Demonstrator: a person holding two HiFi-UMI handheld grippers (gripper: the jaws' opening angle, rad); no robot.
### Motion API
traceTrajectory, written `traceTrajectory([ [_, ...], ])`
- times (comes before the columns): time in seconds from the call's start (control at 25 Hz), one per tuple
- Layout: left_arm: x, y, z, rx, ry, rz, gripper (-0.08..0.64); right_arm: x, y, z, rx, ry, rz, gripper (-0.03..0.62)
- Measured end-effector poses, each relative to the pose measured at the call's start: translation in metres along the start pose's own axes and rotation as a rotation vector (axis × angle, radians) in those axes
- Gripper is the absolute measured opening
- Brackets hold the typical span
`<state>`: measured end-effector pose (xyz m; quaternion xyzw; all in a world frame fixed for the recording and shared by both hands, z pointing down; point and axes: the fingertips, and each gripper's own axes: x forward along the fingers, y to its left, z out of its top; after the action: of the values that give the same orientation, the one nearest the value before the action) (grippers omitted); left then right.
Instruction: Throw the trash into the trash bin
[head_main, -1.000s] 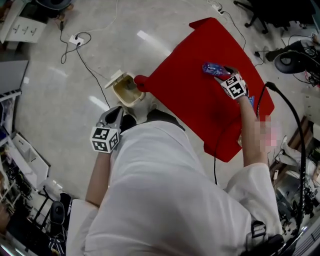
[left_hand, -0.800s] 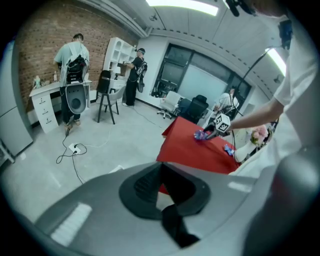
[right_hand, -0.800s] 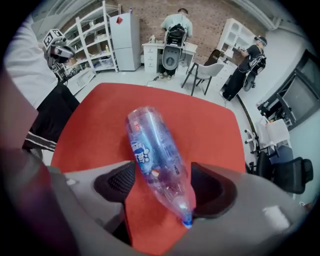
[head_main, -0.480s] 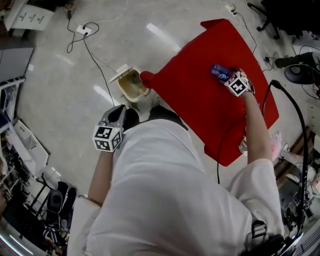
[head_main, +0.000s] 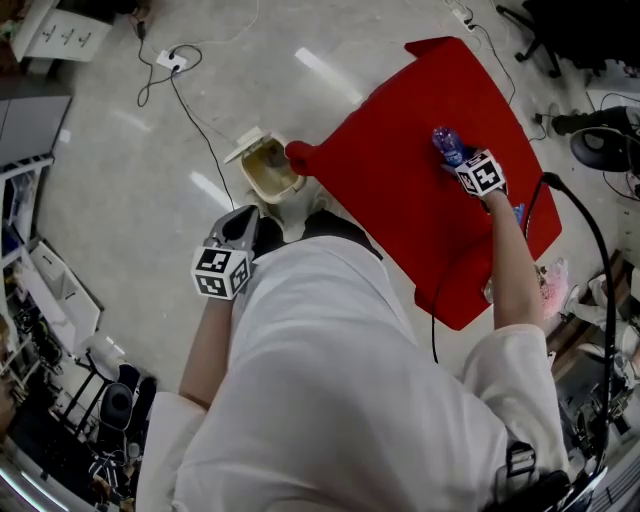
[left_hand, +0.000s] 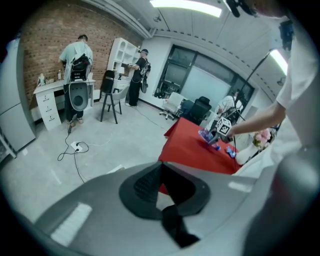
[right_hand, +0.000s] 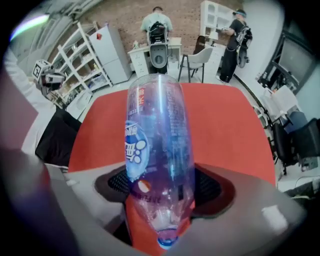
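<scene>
A clear plastic bottle (head_main: 446, 143) with a blue label lies on the red table (head_main: 400, 210). My right gripper (head_main: 455, 158) points steeply down over it. In the right gripper view the bottle (right_hand: 159, 150) fills the gap between the two pads, cap end nearest the camera. The jaws stand wide and have just been closing a little around the bottle; I see no pad pressing on it. The beige trash bin (head_main: 268, 170) stands on the floor by the table's corner, lid flipped open. My left gripper (head_main: 240, 226) hangs just below the bin, jaws together and empty.
Small blue wrappers (head_main: 518, 213) lie on the table near my right forearm. A black cable (head_main: 590, 250) arcs past the table's right side. A power strip (head_main: 168, 60) and cords cross the floor beyond the bin. People (left_hand: 75, 60) work at desks far off.
My right gripper has come down and closer over the bottle, which now sits between its jaws. The left gripper has stayed near the bin.
</scene>
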<state>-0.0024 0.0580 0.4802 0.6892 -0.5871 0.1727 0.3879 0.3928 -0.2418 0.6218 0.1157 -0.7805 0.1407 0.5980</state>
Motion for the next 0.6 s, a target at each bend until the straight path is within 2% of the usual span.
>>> traceTrajectory([
  [0.24,-0.010,0.005,-0.003,0.015,-0.012,-0.031,0.005,-0.011,0.045,0.021,0.078,-0.088,0.023,0.336],
  [0.44,-0.017,0.009,-0.007,0.025,-0.011,-0.063,0.005,-0.019,0.090,0.047,0.193,-0.189,0.071,0.336],
  [0.6,-0.021,0.017,-0.016,0.029,-0.002,-0.083,0.005,-0.015,0.132,0.065,0.228,-0.222,0.111,0.336],
])
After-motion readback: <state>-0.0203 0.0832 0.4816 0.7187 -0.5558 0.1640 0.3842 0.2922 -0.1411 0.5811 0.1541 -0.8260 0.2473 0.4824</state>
